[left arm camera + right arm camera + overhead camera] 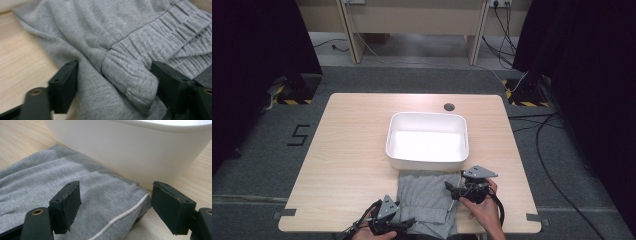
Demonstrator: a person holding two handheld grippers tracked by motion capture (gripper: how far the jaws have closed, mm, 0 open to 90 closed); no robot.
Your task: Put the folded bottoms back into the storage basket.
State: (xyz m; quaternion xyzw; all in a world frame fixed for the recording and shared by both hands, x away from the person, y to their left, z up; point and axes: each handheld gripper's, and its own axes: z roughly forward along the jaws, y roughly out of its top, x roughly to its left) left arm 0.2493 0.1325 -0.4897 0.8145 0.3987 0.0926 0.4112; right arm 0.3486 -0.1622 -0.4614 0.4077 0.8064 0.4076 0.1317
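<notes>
Grey garment (427,202), soft knit, lies at the wooden table's (352,150) near edge, touching a white rounded-rectangular tub (427,137). Left gripper view: left gripper (113,82), jaws wide apart, straddles the ribbed waistband (160,37), gripping nothing. Right gripper view: right gripper (116,205), jaws equally spread, brackets a corner edged by white cord (125,215).

Both grippers, left gripper (404,222) and right gripper (451,188), are black with grey three-cornered plates, brass-ringed screw holes.
</notes>
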